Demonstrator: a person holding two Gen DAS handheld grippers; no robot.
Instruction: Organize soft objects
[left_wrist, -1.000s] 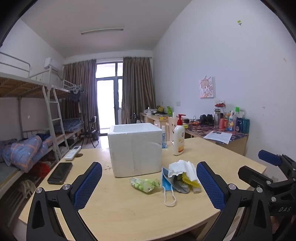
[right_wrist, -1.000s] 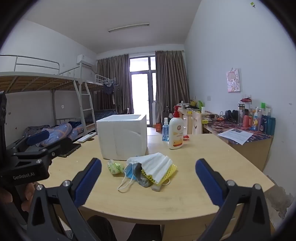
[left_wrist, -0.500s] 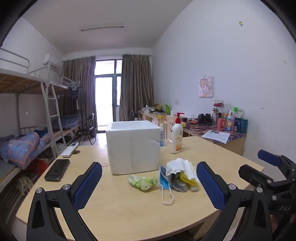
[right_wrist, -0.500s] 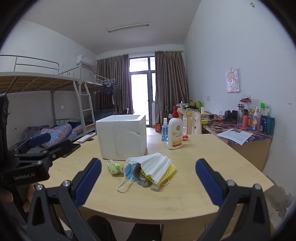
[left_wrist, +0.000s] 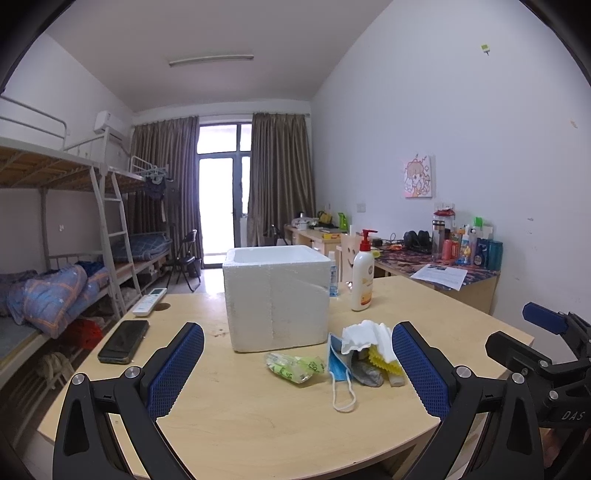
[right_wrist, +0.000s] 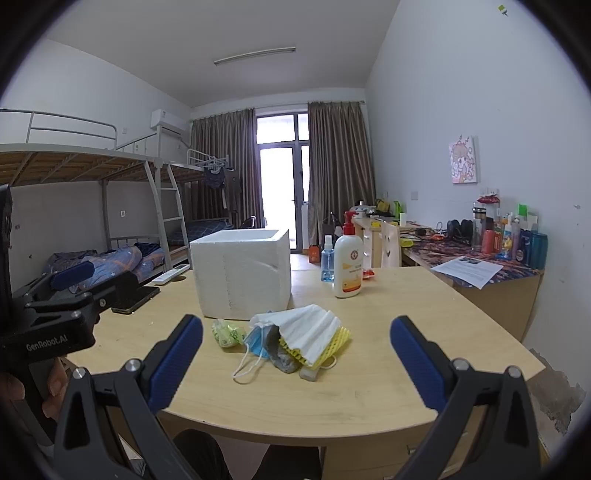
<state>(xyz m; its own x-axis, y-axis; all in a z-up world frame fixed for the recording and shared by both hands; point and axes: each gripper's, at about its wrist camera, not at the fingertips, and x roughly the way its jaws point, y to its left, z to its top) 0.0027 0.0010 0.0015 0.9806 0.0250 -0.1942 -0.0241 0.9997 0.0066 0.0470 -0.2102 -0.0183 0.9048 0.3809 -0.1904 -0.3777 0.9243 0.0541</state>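
Left gripper (left_wrist: 297, 363) & right gripper (right_wrist: 295, 360) both hover over the near edge of the wooden table (left_wrist: 258, 417), fingers spread wide apart, nothing between them. The soft stuff sits in a small heap just in front of the white foam box (left_wrist: 277, 295): green crumpled packet (left_wrist: 293, 367), blue face mask (left_wrist: 338, 360), white folded mask (left_wrist: 365, 334) on top of yellow foam netting (right_wrist: 332, 347), w/ a grey cloth (left_wrist: 365, 373) tucked under. Lotion pump bottle (left_wrist: 362, 277) stands behind the heap, phone (left_wrist: 123, 339) lies well apart at the table's left.
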